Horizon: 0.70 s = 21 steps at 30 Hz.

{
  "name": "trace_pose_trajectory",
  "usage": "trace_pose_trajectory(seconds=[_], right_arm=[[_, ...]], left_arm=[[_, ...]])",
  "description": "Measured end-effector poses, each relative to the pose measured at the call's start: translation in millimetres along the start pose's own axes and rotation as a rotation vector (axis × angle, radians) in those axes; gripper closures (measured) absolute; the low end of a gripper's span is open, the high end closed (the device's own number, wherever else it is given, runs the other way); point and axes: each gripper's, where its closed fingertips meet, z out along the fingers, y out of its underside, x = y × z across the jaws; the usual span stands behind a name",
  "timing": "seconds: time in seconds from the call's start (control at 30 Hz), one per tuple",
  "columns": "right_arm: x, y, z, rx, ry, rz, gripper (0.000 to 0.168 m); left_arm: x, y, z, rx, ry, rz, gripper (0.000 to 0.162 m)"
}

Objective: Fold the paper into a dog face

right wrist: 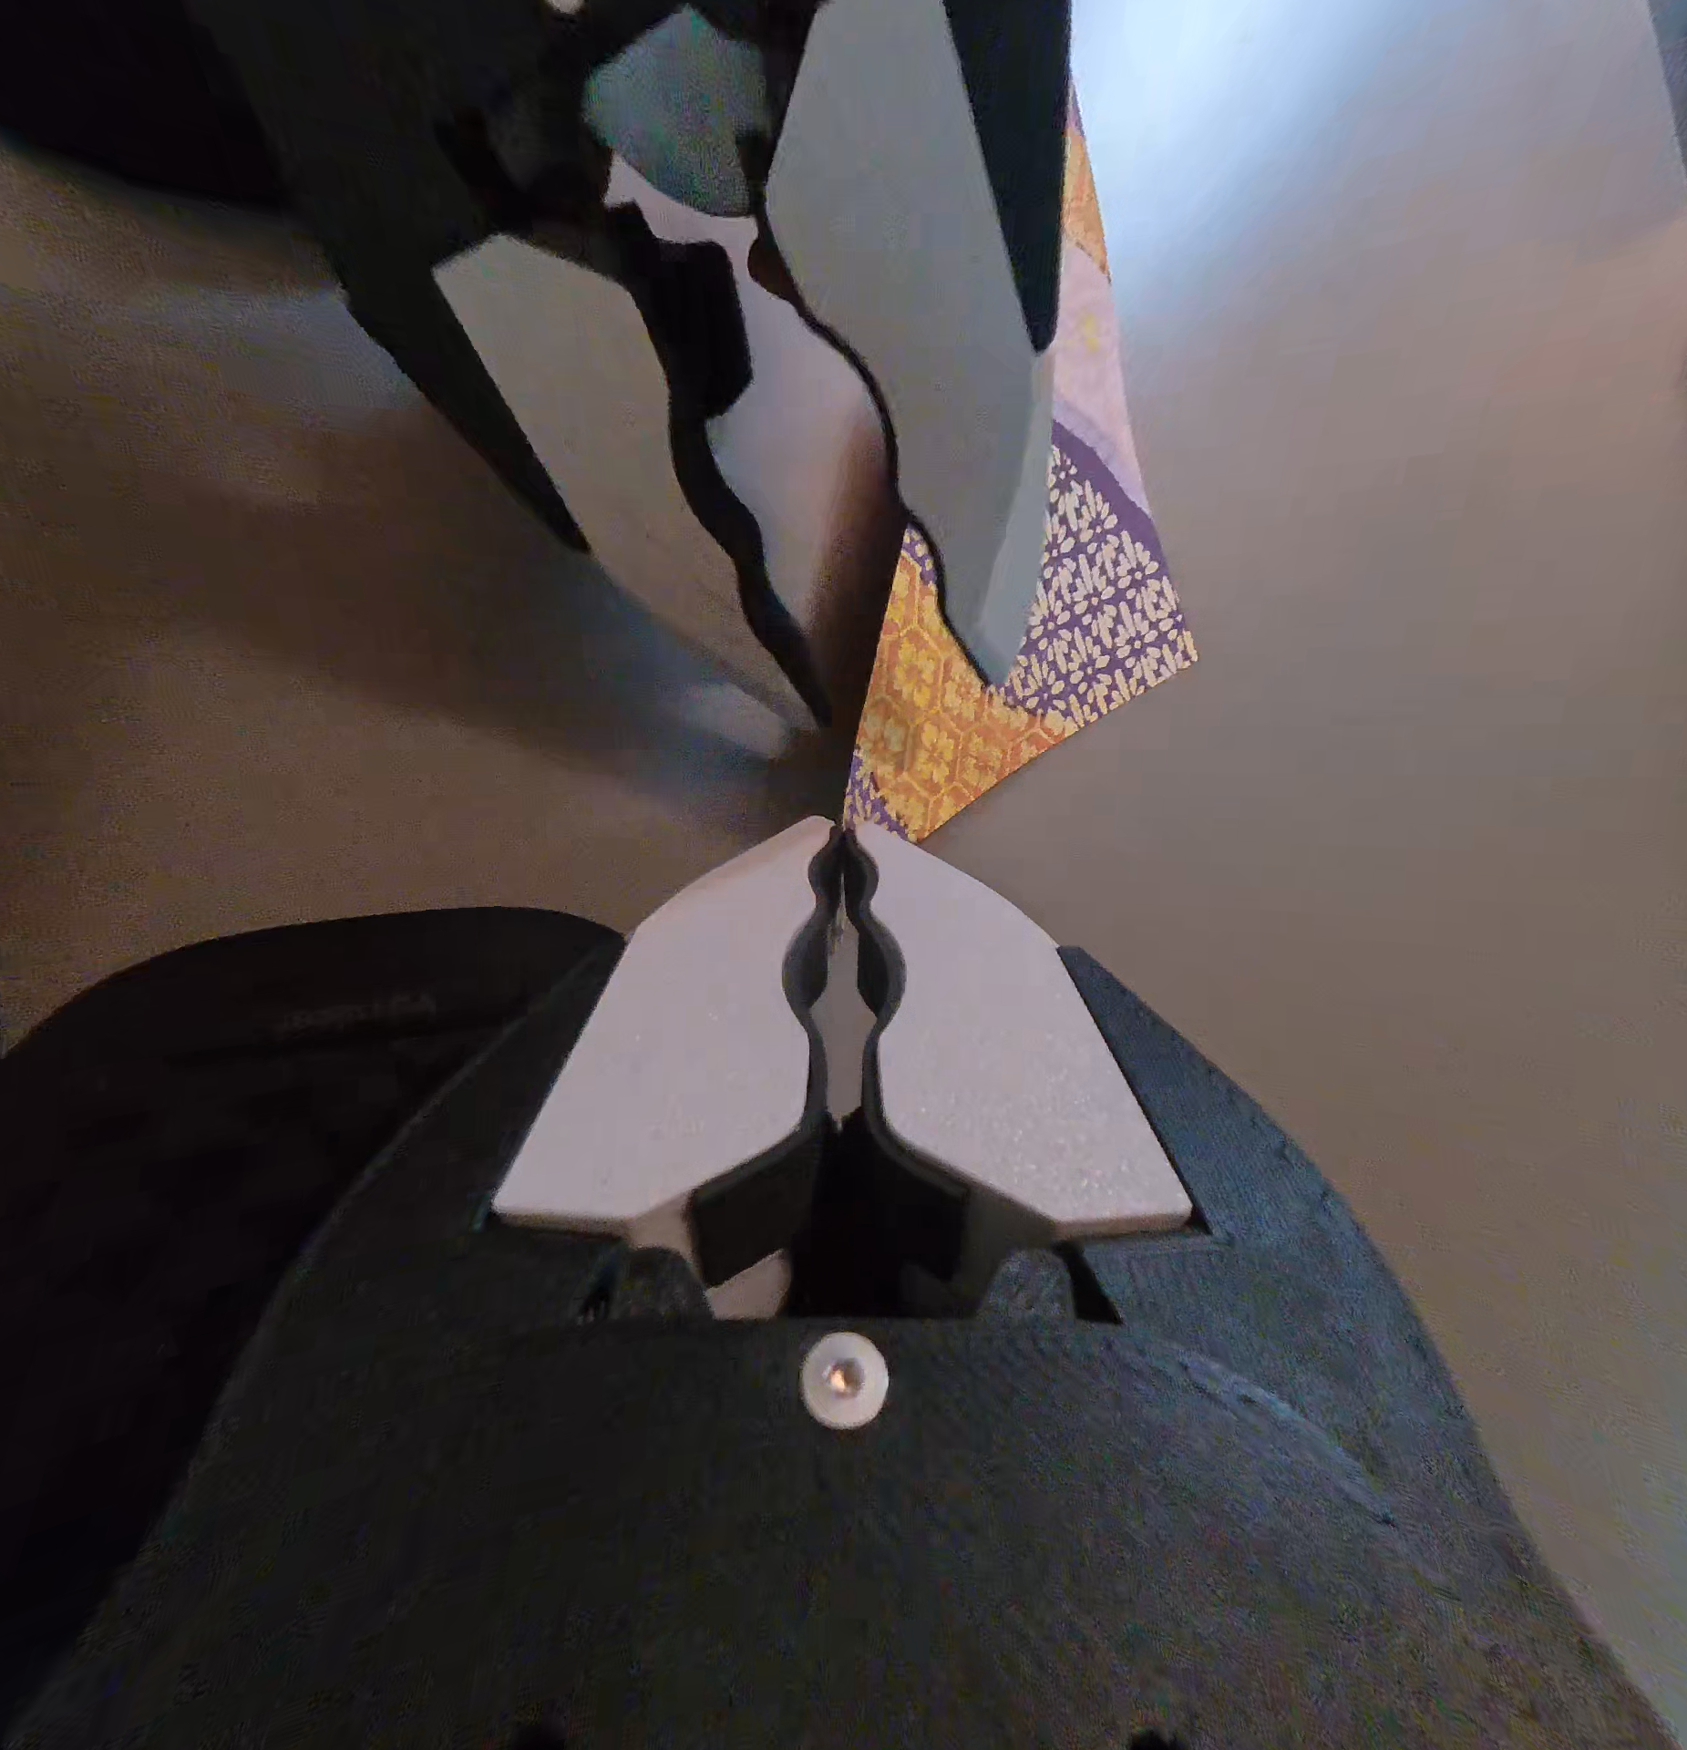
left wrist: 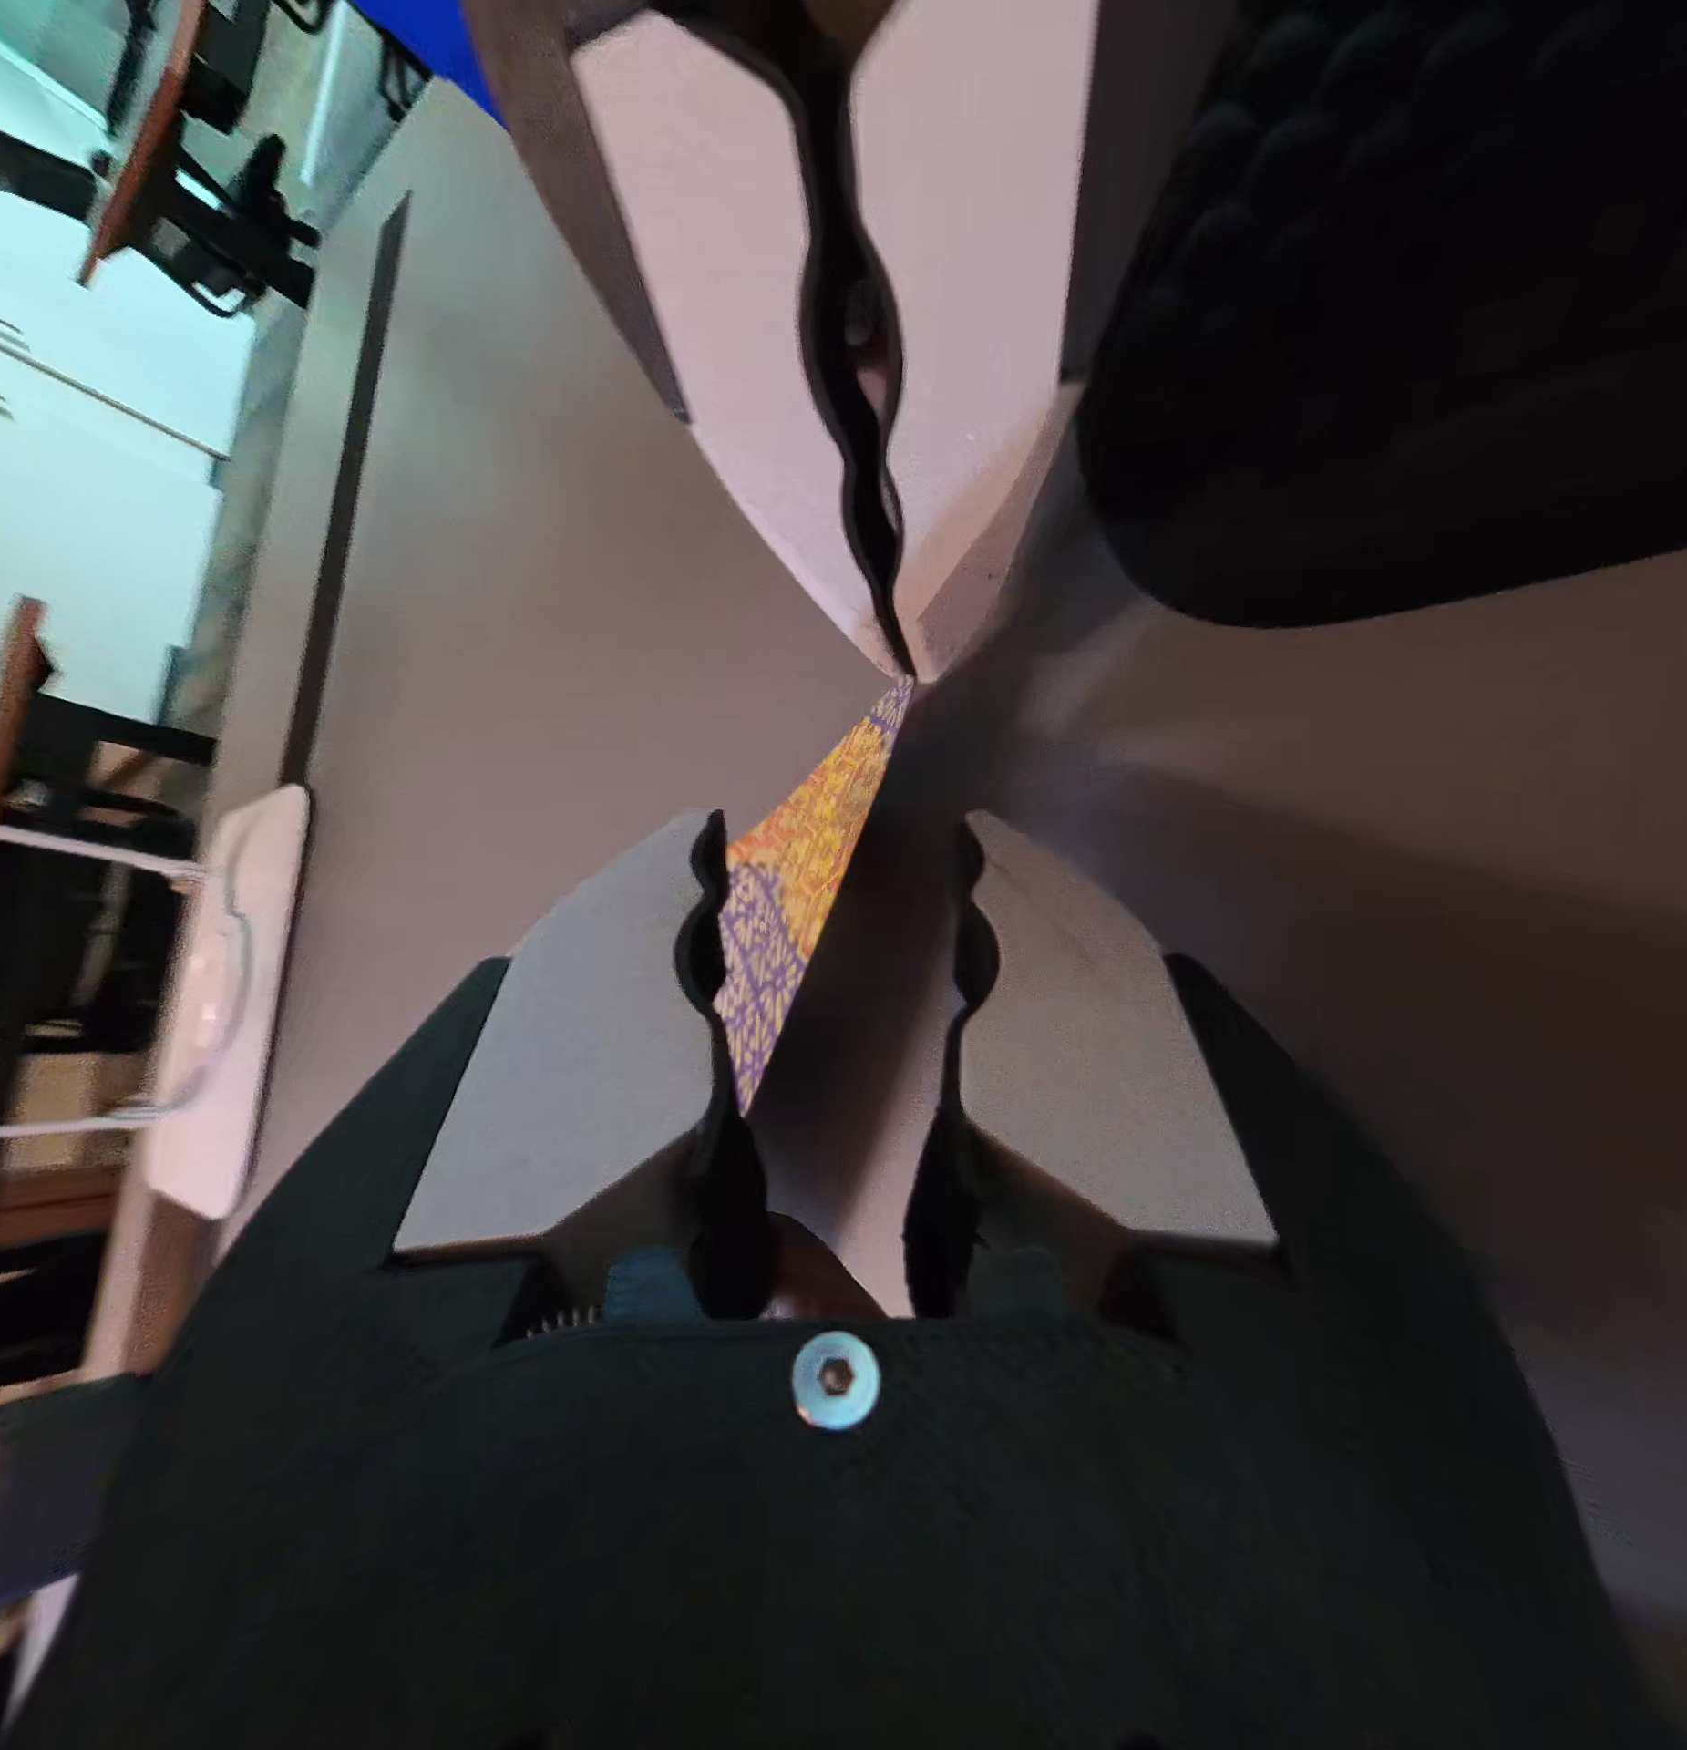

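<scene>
The table [right wrist: 1388,852] lay beneath both tools, and the patterned paper [right wrist: 943,720] stood on edge between the spread fingers of the left gripper [left wrist: 839,833], probably framing the fold. The right gripper [right wrist: 844,838] was clamped on the paper's corner at its fingertips, apparently lifting it.

The paper [right wrist: 1085,606] is patterned in purple with white flowers and orange-yellow honeycomb, with a pale lilac band. One corner is lifted off the desk [right wrist: 1388,852], the sheet tilting up on edge; its plain underside shows shadowed grey.
</scene>
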Motion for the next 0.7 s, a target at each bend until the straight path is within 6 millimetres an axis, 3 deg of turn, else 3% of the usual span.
trace_pose_trajectory(seconds=[0.03, 0.13, 0.17, 0.23, 0.3, 0.4, 0.5, 0.57, 0.67, 0.7], right_arm=[[-0.4, -2.8, -1.5, 0.001, 0.003, -0.017, 0.168], [-4.6, -14.2, -8.3, 0.042, 0.010, -0.091, 0.168], [-6.8, -19.2, -13.1, 0.087, 0.004, -0.132, 0.160], [-9.2, -24.5, -25.0, 0.202, -0.001, -0.212, 0.120], [-10.2, -18.0, -29.7, 0.283, -0.024, -0.231, 0.110], [-9.9, -12.2, -16.7, 0.365, -0.042, -0.257, 0.121], [-10.8, -22.1, -1.2, 0.419, -0.064, -0.313, 0.134], [-13.4, -23.1, 2.9, 0.423, -0.121, -0.342, 0.167], [-14.3, -19.8, 0.7, 0.424, -0.182, -0.338, 0.168], [-13.3, -18.1, -0.4, 0.419, -0.183, -0.347, 0.168]], left_arm=[[-0.2, 1.9, 2.6, -0.018, -0.019, 0.039, 0.126], [7.6, 5.0, 5.7, -0.019, -0.009, 0.065, 0.148], [10.3, 4.5, 4.8, -0.001, 0.006, 0.040, 0.155], [11.5, 7.6, 1.3, 0.019, 0.022, -0.007, 0.162], [11.6, 9.1, -4.1, 0.069, 0.037, -0.056, 0.162], [12.3, 6.5, -10.4, 0.139, 0.063, -0.136, 0.162], [14.8, 3.8, -10.5, 0.152, 0.084, -0.162, 0.162], [19.2, 3.5, -9.1, 0.147, 0.107, -0.181, 0.158], [23.3, 2.6, -15.7, 0.148, 0.192, -0.226, 0.148], [21.9, 1.3, -22.2, 0.163, 0.252, -0.273, 0.134]])
